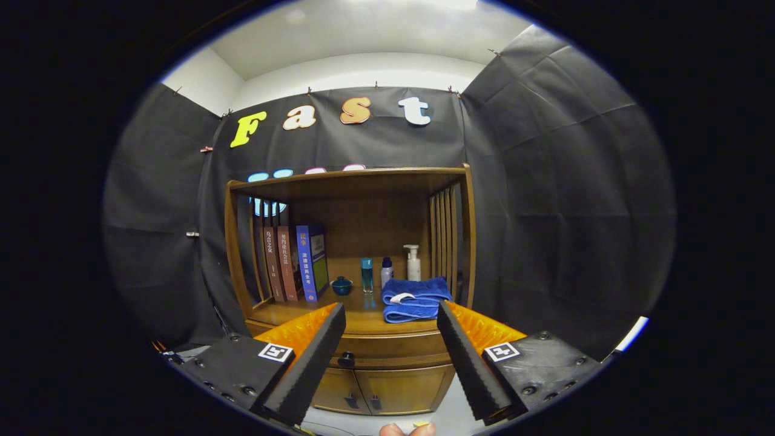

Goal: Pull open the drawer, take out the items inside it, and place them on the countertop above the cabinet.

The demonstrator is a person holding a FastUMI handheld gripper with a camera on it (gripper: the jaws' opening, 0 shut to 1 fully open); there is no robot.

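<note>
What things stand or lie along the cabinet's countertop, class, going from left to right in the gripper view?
Books → small blue bowl → teal bottle → white bottle with dark cap → pump bottle. Folded blue towels lie in front of the bottles. The claw is open, short of the drawer knob.

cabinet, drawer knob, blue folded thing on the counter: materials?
Cabinet: likely wood, glossy brown varnish, faint grain. Drawer knob: dark, rounded; material unclear. Folded towel: soft blue terry-like cloth, rounded folds. Tool is open, short of the knob.
</note>
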